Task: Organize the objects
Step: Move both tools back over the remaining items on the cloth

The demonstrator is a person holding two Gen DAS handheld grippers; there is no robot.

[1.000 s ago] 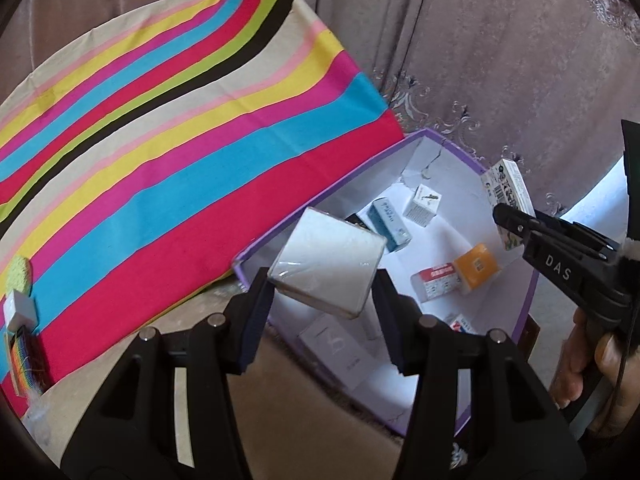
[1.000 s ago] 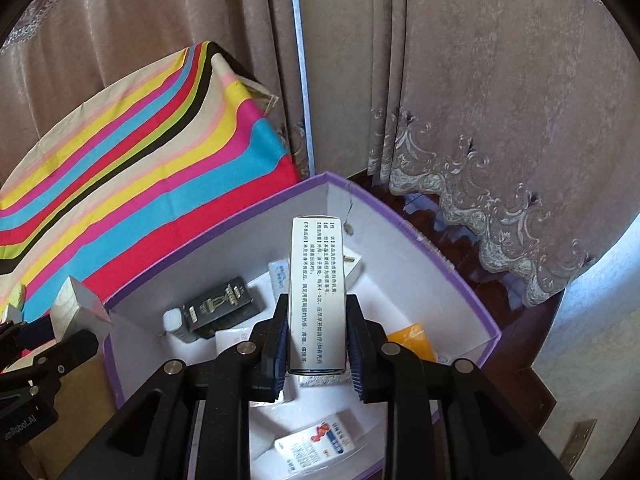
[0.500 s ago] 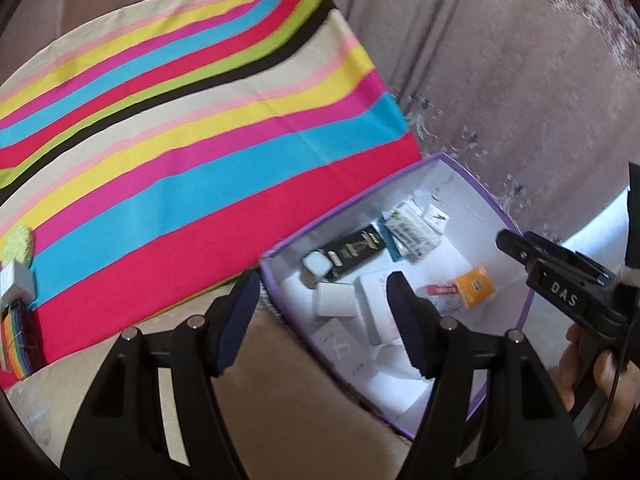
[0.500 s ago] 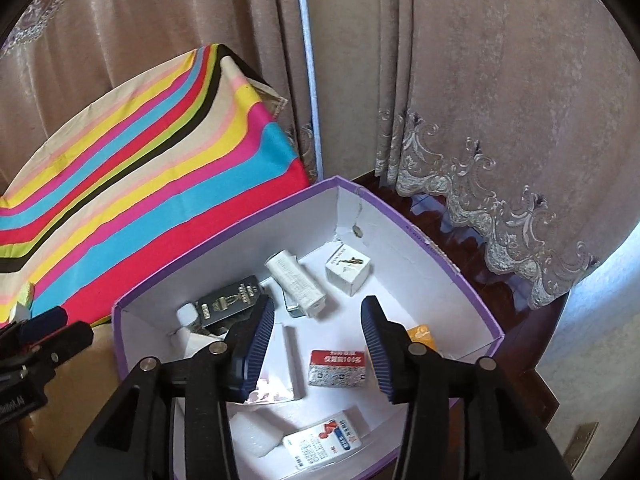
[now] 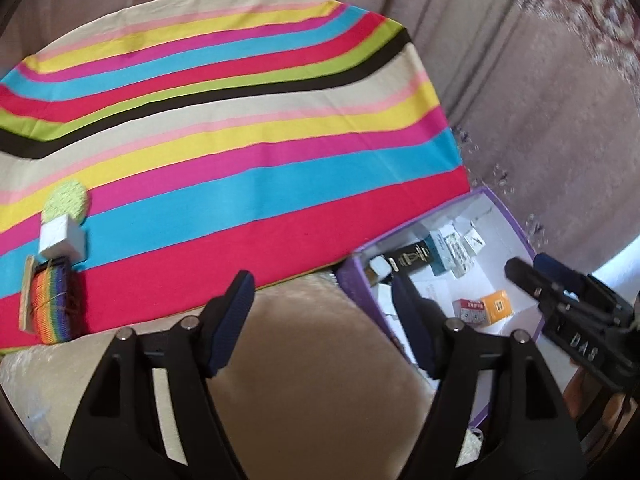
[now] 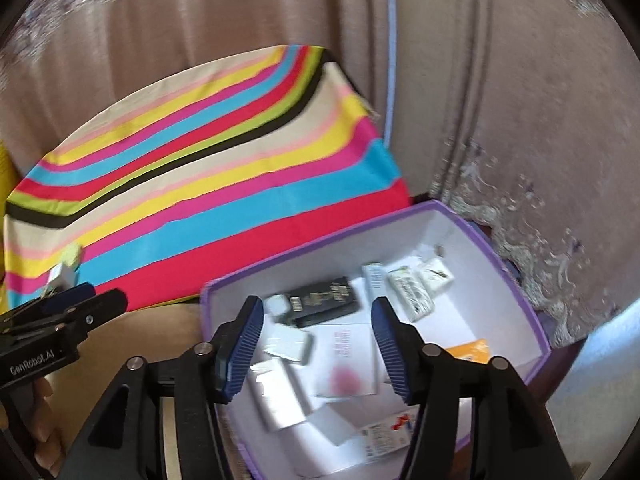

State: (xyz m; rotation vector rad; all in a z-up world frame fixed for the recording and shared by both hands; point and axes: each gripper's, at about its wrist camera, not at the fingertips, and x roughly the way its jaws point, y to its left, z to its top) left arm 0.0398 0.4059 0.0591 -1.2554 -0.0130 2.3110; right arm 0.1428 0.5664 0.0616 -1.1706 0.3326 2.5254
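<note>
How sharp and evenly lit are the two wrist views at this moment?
Left wrist view: the striped cloth is fairly crisp, the curtain smeared, and fisheye bending curves the stripes. Right wrist view: motion blur softens the small packets in the purple box, their print unreadable; daylight whitens the lower right corner.

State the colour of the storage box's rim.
Purple rim, white inside; clearest in the right wrist view.

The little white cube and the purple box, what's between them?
Only striped cloth lies between the white cube and the purple box, seen from the left wrist.

small cartons (image 6: 412,294) inside purple box (image 6: 504,264)
</note>
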